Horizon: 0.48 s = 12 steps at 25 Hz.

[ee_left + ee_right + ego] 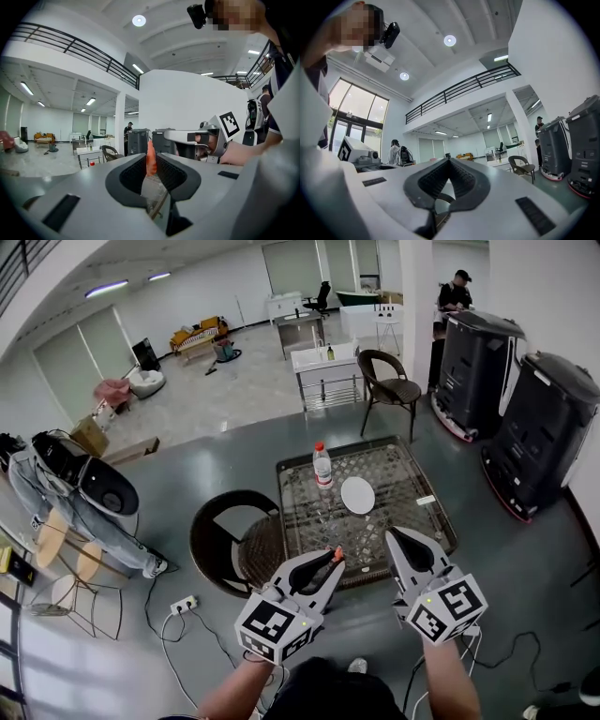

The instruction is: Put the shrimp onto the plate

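Closest to the lens, at six o'clock in the head view, the left gripper [330, 566] is pinching the shrimp [150, 157]. Its own view is showing the two ribbed jaws closed against the orange body, which is standing upright between them with its top poking above the tips. Just beside it at three o'clock, the right gripper [392, 538] is hovering with its jaws pressed together and nothing between them. Neither gripper is touching the table [394, 474]; both are hanging over its near edge. The white plate [357, 494] is lying bare on the glass top, roughly at one o'clock from the left gripper's tips and still apart from them, with a water bottle [322, 466] standing at eleven o'clock of the plate. By my reading the carry step is under way: the shrimp is picked up and not yet set down. The next move is calling for the left gripper to travel forward and slightly toward one o'clock until the tips are over the plate's middle. It would then be lowering close to the surface and spreading its jaws only there, so that the shrimp is landing inside the rim rather than on the glass or against the bottle.
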### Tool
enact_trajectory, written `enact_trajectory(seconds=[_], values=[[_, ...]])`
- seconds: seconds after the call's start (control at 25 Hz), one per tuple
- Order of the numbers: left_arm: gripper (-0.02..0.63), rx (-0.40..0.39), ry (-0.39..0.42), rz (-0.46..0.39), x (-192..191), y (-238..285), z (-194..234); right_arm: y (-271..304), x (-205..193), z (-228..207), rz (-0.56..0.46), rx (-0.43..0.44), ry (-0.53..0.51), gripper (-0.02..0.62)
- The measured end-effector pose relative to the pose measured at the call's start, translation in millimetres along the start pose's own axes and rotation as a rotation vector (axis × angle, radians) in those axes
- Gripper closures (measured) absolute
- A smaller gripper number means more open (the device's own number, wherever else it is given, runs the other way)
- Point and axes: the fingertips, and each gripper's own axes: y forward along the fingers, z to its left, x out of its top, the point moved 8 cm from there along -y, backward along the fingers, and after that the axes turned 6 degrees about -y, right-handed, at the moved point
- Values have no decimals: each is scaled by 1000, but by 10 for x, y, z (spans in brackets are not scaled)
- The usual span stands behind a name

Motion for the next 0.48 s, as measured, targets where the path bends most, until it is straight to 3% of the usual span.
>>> enact_trajectory(seconds=[0.48], values=[[537, -4, -15, 70, -153, 765, 524, 475, -419, -552, 80, -13, 28, 591]])
